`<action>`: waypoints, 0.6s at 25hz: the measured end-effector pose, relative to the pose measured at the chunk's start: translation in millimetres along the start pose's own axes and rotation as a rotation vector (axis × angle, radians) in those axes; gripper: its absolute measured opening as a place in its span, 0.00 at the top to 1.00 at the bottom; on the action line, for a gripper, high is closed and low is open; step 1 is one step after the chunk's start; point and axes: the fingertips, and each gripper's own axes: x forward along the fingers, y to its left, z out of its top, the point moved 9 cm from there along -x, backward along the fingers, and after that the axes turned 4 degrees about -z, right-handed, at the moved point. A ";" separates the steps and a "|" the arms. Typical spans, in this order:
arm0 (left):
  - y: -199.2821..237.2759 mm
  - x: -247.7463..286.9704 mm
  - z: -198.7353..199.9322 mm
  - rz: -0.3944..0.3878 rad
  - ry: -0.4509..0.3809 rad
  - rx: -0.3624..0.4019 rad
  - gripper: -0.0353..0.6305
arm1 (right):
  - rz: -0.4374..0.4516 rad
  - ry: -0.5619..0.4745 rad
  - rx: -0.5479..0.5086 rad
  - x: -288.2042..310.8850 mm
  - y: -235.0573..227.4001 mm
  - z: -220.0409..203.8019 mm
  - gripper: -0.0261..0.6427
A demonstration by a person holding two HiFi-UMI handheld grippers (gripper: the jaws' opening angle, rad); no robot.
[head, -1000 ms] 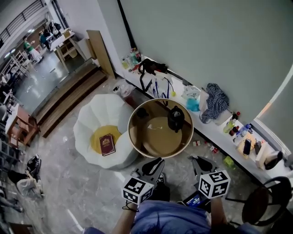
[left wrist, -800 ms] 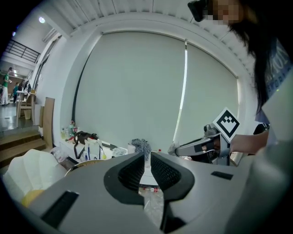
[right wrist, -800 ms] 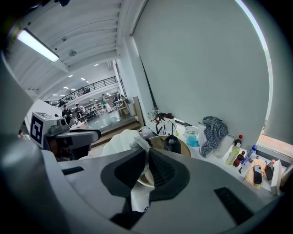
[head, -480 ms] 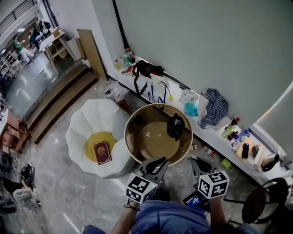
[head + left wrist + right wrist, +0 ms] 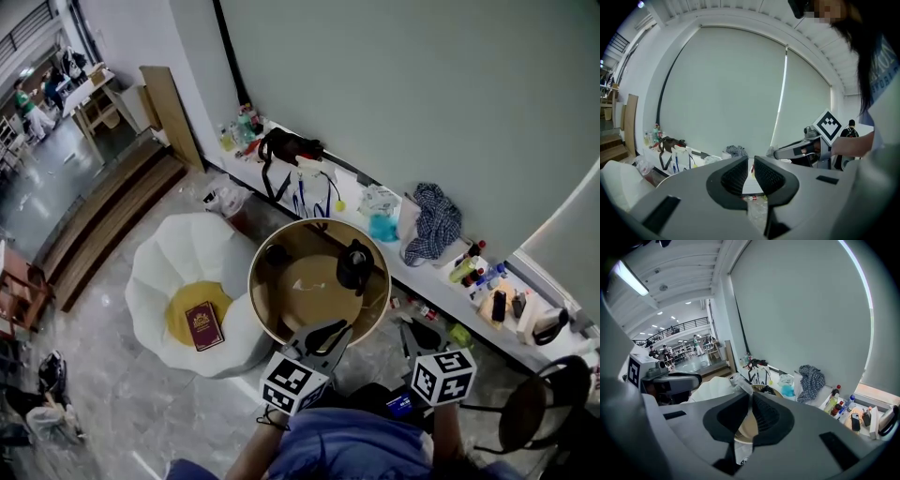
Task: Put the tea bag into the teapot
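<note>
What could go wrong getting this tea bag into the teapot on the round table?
The tea bag is only pinched thinly between the fingers of the right gripper, so it might slip free. The teapot on the round table is small, so the bag could miss its opening and land on the tabletop.

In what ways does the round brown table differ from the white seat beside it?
The table is brown with a smooth round rim; the seat is white with a petal-like edge. The table bears a black teapot; the seat holds a red book on a yellow cushion. Both stand side by side.
</note>
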 end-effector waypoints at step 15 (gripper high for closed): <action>46.4 67.5 -0.2 0.139 0.023 -0.092 0.89 | 0.125 0.052 -0.088 94.5 -66.3 50.9 0.90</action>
